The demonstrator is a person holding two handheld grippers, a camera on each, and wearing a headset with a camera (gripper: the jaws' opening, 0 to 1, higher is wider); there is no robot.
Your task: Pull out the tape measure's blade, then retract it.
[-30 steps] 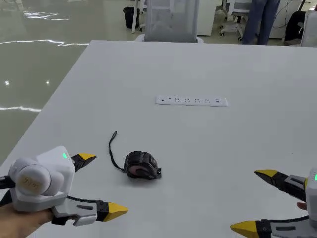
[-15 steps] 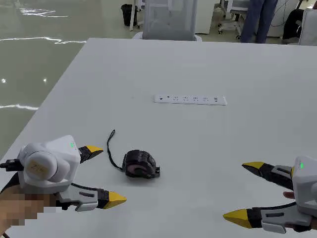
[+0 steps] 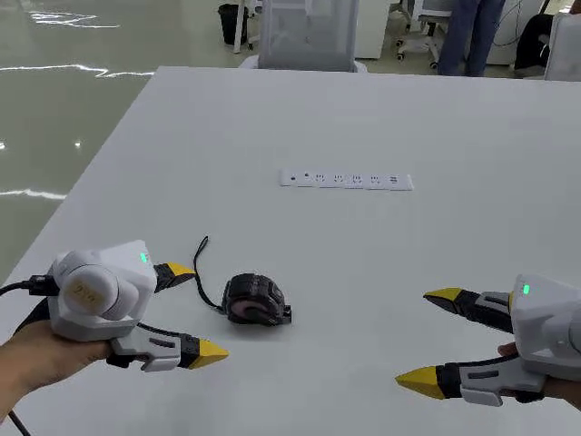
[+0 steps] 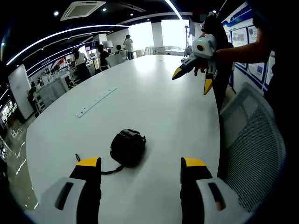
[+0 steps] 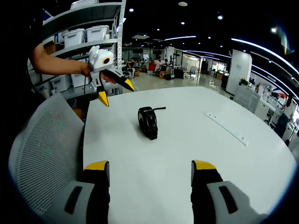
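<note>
In the head view the right tool (image 3: 422,336) runs off the right edge, so the rear of its body is cut off. The hand (image 3: 45,359) holding the left tool (image 3: 198,312) is cut by the bottom-left corner, and the cable (image 3: 23,287) behind it leaves at the left edge. The tape measure (image 3: 254,300) on the counter (image 3: 381,109) is small and dark, so its case markings cannot be read. In the left gripper view its strap (image 4: 111,170) passes behind a jaw tip. The sockets of the power strip (image 3: 346,180) are too small to make out. The chair (image 3: 307,34) and a person's legs (image 3: 467,32) are cut by the top edge.
</note>
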